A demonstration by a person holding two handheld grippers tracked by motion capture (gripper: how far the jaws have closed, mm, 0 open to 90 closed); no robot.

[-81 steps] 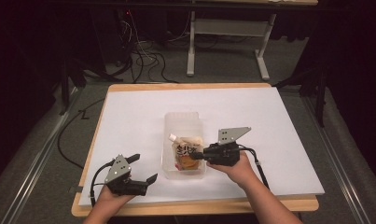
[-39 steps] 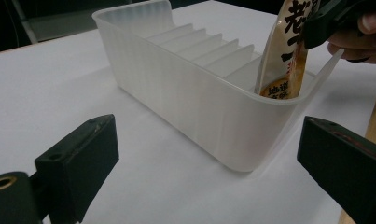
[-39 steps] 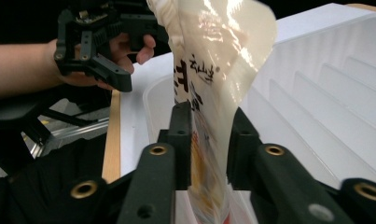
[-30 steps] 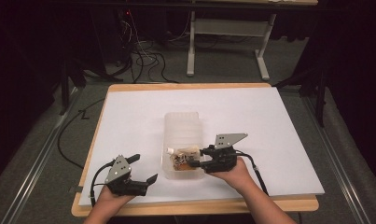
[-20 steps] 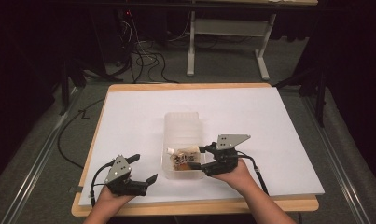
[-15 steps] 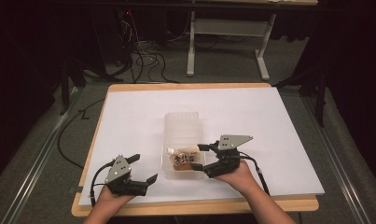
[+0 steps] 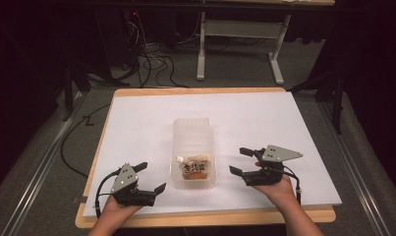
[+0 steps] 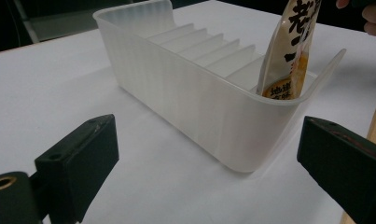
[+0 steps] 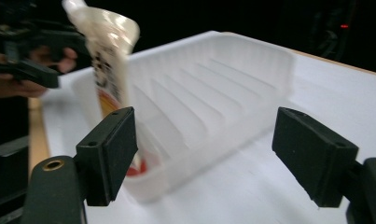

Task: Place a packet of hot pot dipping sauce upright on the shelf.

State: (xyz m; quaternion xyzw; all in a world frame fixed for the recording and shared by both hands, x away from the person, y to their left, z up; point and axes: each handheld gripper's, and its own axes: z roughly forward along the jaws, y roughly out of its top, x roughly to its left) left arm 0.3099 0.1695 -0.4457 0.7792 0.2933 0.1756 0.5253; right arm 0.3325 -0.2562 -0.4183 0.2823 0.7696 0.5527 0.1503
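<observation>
Right gripper [image 7: 243, 162] open and empty, clear of the bin; pouch left standing in its near end.

Its jaws have just been opening and now stand wide with nothing between them, on the white sheet [image 7: 284, 123] just right of the translucent slotted bin [image 7: 193, 135]. Left gripper [image 7: 151, 178] also gapes empty, near the bin's near-left corner. The sauce pouch [image 7: 195, 168] sits in the bin's nearest slot, on end, long axis upward and leaning, top tipped towards the left gripper, between the two grippers, touching neither.
</observation>
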